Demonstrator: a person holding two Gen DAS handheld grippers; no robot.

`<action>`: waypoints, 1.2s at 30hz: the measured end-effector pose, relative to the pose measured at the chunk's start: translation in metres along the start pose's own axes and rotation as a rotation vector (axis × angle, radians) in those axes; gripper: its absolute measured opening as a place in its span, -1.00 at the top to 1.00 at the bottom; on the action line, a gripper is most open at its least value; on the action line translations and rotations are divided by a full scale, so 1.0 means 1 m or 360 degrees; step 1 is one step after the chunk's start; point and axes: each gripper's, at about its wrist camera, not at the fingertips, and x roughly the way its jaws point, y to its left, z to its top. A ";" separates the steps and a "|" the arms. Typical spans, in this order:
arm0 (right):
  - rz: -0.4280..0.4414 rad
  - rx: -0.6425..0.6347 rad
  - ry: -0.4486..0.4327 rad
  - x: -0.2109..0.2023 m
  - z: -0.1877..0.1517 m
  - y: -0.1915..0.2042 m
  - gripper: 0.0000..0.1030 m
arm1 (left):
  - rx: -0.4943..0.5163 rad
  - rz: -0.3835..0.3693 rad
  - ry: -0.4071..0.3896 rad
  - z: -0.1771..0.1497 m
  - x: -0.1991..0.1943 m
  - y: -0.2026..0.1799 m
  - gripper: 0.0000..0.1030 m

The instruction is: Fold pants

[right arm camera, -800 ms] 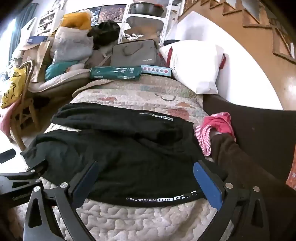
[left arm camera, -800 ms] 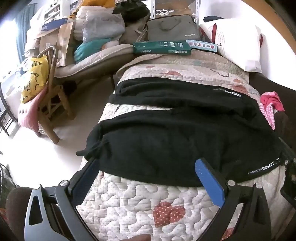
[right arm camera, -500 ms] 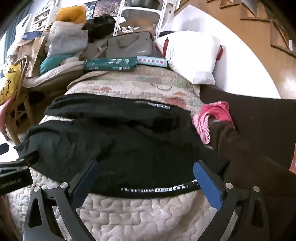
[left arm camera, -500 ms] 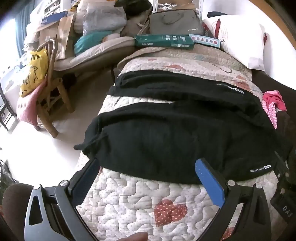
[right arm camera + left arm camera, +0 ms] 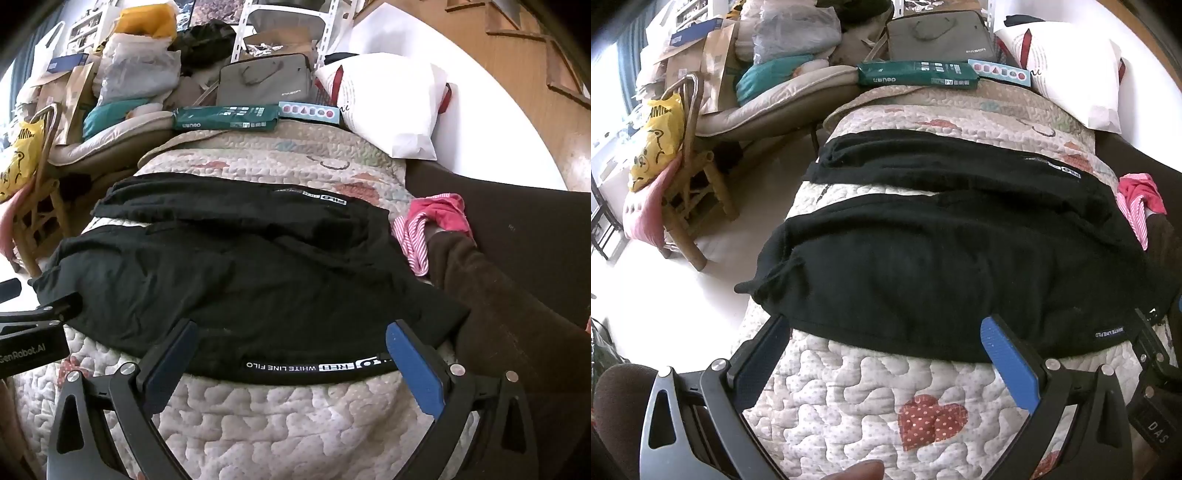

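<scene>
my left tongs (image 5: 886, 328) spread, holding nothing | my right tongs (image 5: 291, 332) spread, holding nothing | black pants (image 5: 942, 266) flat on quilt (image 5: 857, 387), hem just ahead of both tips

Both wrist cameras look forward and down along wide-spread blue-padded fingers, close above the near edge of a quilted bed (image 5: 849, 398). The left wrist view sits toward the leg end of the black pants (image 5: 942, 266), the right wrist view toward the waistband; both share the pants, a green box (image 5: 225, 117) and a white pillow (image 5: 391, 103) beyond
</scene>
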 end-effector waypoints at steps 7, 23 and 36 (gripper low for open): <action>0.0006 0.0000 0.0020 0.001 -0.002 0.002 -1.00 | 0.0019 0.0006 0.0013 -0.002 0.002 -0.003 -1.00; 0.0021 0.0003 0.0057 0.006 -0.006 0.002 -1.00 | 0.0046 0.0041 0.0160 -0.005 0.027 -0.006 -1.00; 0.0048 0.0026 0.0076 0.007 -0.008 0.000 -1.00 | 0.0080 0.0050 0.0257 -0.013 0.044 -0.009 -1.00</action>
